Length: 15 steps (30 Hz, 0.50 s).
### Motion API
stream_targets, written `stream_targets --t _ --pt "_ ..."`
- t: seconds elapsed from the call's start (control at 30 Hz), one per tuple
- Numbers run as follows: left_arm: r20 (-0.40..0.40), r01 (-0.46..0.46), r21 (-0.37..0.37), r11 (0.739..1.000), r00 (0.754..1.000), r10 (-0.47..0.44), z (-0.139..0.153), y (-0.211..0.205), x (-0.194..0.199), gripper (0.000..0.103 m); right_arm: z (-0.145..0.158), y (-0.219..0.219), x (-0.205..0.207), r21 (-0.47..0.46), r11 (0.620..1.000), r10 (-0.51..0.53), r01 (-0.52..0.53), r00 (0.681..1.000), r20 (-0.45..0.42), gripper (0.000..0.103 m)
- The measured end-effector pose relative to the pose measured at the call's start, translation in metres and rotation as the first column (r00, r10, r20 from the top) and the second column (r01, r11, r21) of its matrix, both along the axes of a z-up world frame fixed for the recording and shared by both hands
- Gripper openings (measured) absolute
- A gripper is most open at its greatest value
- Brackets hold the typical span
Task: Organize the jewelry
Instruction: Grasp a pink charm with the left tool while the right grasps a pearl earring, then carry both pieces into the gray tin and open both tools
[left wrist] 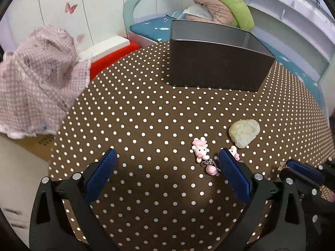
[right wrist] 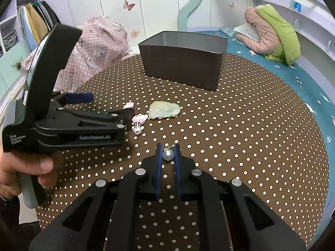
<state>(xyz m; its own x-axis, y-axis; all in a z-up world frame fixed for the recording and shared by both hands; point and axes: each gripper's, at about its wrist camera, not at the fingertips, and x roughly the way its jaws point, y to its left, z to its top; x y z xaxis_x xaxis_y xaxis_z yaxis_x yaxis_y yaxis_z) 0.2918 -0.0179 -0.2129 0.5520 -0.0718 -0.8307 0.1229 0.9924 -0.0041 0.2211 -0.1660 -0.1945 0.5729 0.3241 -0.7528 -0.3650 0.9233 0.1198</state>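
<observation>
1. A pink checked cloth (left wrist: 35, 79) with cartoon prints is heaped off the desk's far-left edge, beside a white wardrobe with butterfly stickers.
2. The left gripper (left wrist: 167, 165) hovers low over the near-left part of the brown polka-dot desk (left wrist: 146, 108), its blue-padded fingers (left wrist: 104, 167) spread wide with nothing between them; from the right wrist camera a bare hand (right wrist: 23, 167) grips its black handle.
3. A dark rectangular box (left wrist: 217, 62), open at the top, stands upright near the desk's far edge — what lies inside cannot be told.
4. Pink bunny charms (left wrist: 201, 148) lie flat on the desk just off the left gripper's right finger, a second small pink charm (left wrist: 234, 152) touching that finger's tip.
5. A pale green jade pendant (left wrist: 244, 132) rests just beyond the charms, toward the desk's right side, well apart from the box.
6. The right gripper (right wrist: 168, 153) is pinching a white pearl earring (right wrist: 168, 154) between its blue pads — the pearl sits at the fingertips, a gold fitting showing above it, over the near part of the desk.
7. Beyond the desk's right edge, a green and pink quilt (right wrist: 276, 35) is bundled on a blue bed.
</observation>
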Motion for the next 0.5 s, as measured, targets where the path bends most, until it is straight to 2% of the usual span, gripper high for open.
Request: stream_targets --t 0.03,0.07,0.1,0.13,0.2,0.23,0.3,0.37,0.5 --pt "-0.005 0.014 -0.027 1.0 1.0 -0.014 0.0 0.001 0.0 0.086 0.0 -0.001 0.001 0.006 1.0 -0.002 0.002 1.0 -0.001 0.01" --pt "0.002 0.024 -0.021 1.0 1.0 -0.024 0.001 0.0 -0.001 0.069 0.0 -0.002 0.001 0.006 1.0 -0.004 0.004 1.0 0.0 0.01" --pt "0.009 0.037 0.004 0.999 0.999 -0.037 0.001 -0.002 -0.003 0.058 0.001 -0.002 0.002 0.006 1.0 -0.006 0.006 1.0 0.001 0.01" --pt "0.01 0.053 -0.01 0.999 0.999 -0.053 0.002 -0.003 -0.003 0.054 0.001 -0.003 0.003 0.009 1.0 -0.008 0.008 1.0 0.001 0.01" --pt "0.01 0.059 -0.025 0.998 0.998 -0.059 0.003 -0.002 -0.004 0.036 0.002 -0.005 0.004 0.016 1.0 -0.012 0.011 1.0 0.003 0.01" --pt "0.008 0.062 -0.035 0.997 0.998 -0.062 0.003 -0.001 -0.004 0.032 0.003 -0.006 0.005 0.016 1.0 -0.012 0.012 1.0 0.005 0.01" --pt "-0.004 0.078 -0.077 0.994 0.997 -0.078 0.004 0.003 -0.004 0.011 0.006 -0.008 0.006 0.021 1.0 -0.016 0.016 1.0 0.011 0.01" --pt "-0.006 0.093 -0.109 0.99 0.996 -0.094 0.005 0.006 -0.006 0.011 0.009 -0.01 0.007 0.023 1.0 -0.017 0.017 1.0 0.015 0.01" --pt "0.018 0.112 -0.121 0.986 0.994 -0.11 0.013 0.005 -0.017 0.011 0.019 -0.014 0.007 0.017 1.0 -0.024 0.023 0.999 0.041 0.01"
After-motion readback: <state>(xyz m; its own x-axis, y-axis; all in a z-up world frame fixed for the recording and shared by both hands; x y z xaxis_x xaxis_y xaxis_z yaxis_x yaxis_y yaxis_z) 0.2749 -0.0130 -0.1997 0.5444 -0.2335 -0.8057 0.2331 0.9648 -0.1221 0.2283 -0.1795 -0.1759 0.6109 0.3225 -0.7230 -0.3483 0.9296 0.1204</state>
